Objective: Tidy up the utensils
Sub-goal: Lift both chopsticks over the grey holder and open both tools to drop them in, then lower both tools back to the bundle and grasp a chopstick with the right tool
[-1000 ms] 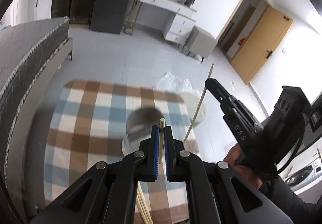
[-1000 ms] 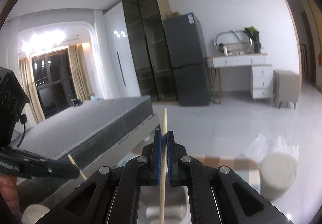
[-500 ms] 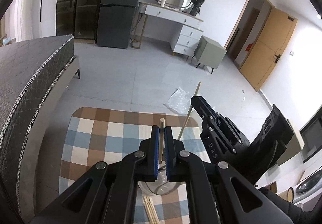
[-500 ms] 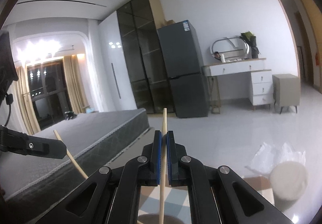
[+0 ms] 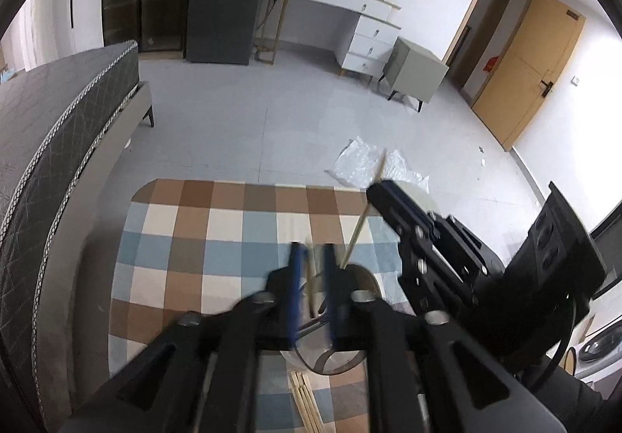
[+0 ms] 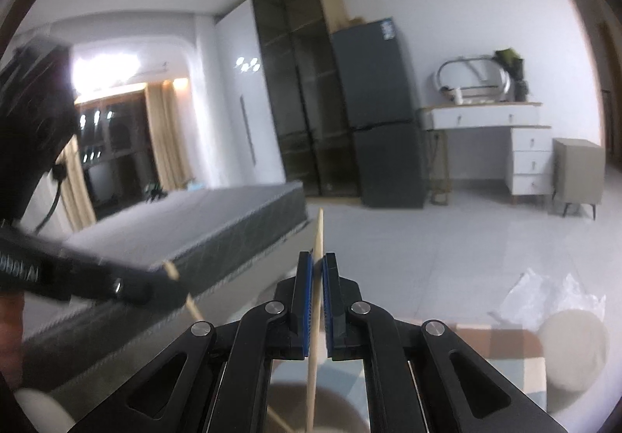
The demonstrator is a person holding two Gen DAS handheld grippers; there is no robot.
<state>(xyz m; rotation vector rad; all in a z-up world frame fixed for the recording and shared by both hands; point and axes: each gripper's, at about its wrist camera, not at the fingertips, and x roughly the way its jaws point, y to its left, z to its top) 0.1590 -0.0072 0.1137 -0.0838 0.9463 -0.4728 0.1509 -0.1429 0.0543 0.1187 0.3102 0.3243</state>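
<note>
In the left wrist view my left gripper point(image 5: 311, 258) stands open above a round holder cup point(image 5: 334, 359) on the checked tablecloth point(image 5: 186, 262). A wooden chopstick point(image 5: 311, 289) stands loose between the pads, its lower end in the cup. My right gripper point(image 5: 375, 193) comes in from the right, shut on a second chopstick point(image 5: 363, 217) that slants down to the cup's rim. In the right wrist view my right gripper point(image 6: 318, 269) is shut on that chopstick point(image 6: 317, 300), above the cup point(image 6: 295, 409). The left gripper's fingers point(image 6: 116, 287) show at the left there.
More chopsticks point(image 5: 305, 402) lie on the cloth just near of the cup. A white round stool point(image 6: 571, 347) and clear plastic wrap point(image 5: 369, 160) are on the floor beyond the table's far right corner. A grey bed point(image 5: 50, 145) runs along the left.
My left gripper has opened and let go of its chopstick, which now stands in the cup. Both grippers have dropped lower toward the cup. The right gripper still holds its chopstick.
</note>
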